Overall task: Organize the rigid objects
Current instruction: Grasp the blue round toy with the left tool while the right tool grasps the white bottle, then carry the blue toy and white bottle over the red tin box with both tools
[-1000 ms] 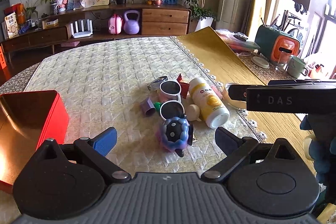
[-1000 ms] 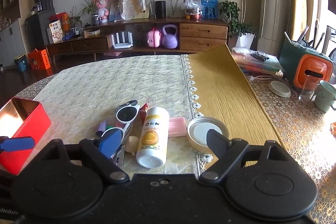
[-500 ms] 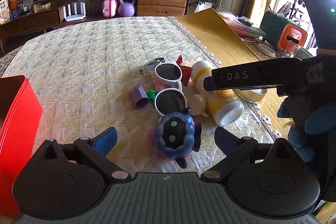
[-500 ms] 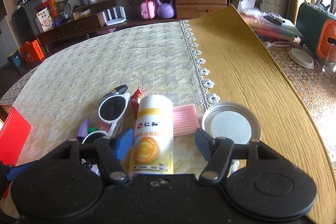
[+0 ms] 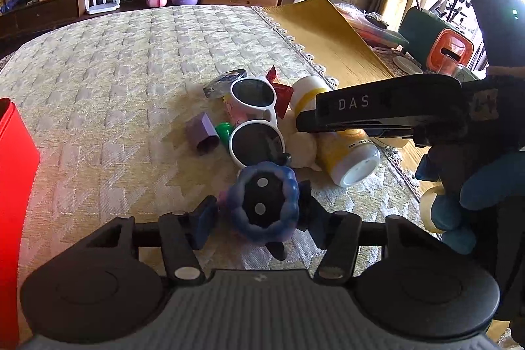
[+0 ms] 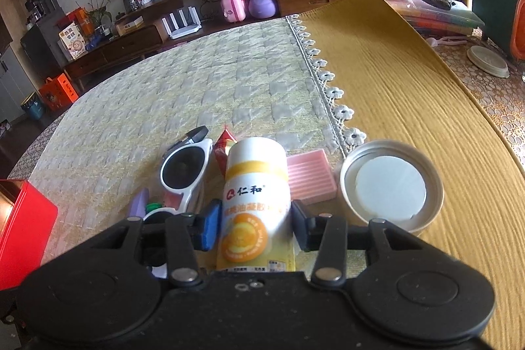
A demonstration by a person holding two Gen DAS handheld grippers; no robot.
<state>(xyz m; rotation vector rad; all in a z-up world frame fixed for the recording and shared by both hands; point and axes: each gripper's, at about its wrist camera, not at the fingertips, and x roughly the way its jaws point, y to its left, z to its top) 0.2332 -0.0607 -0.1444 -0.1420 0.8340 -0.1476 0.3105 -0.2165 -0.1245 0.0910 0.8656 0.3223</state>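
A lumpy blue-purple toy [image 5: 264, 205] with two white dots lies on the quilted cloth, nearest in a small heap. My left gripper [image 5: 257, 215] is closing on it, and both pads touch its sides. A white and yellow bottle [image 6: 256, 186] lies on its side between the closing pads of my right gripper [image 6: 254, 225], which press on its body. In the left wrist view the right gripper's black finger [image 5: 377, 110] crosses over the bottle [image 5: 347, 153], held by a blue-gloved hand [image 5: 475, 195]. White sunglasses [image 5: 254, 120] lie between toy and bottle.
A red tin box [image 5: 16, 186] stands at the left edge. The heap also holds a purple hexagonal piece [image 5: 201, 135], a green bit [image 5: 224, 133], a red wrapper [image 5: 282, 94] and a cream egg shape [image 5: 303, 148]. A pink ridged block [image 6: 310, 176] and a round lid [image 6: 390, 186] lie right of the bottle.
Both grippers came down and forward onto the heap. The left jaws narrowed from wide open onto the toy. The right jaws narrowed onto the bottle.
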